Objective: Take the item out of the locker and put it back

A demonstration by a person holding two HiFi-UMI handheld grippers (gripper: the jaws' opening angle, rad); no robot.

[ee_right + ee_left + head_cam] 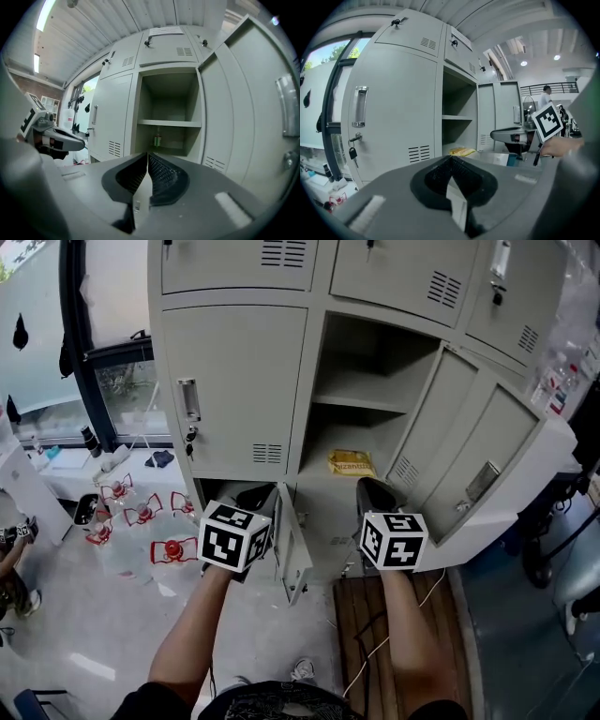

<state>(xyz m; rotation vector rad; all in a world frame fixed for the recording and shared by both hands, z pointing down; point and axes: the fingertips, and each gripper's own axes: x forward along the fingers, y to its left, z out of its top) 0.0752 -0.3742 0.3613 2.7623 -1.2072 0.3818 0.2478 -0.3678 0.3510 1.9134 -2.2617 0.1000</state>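
the pale grey glossy floor (84, 634) is filling the lower left of the frame. clear plastic water jugs with red handles (173, 549) are standing on it in a cluster at middle left, near the foot of the grey metal locker (244, 390). a brown slatted wooden board (349, 601) is lying at lower centre, with a thin white cable (389, 638) trailing across it.

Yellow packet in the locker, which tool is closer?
Right. The right tool is just in front of the yellow packet; the left tool is off toward the closed door.

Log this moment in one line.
locker door open; yellow packet on lower shelf, untouched; left gripper shut, empty; right gripper shut, empty
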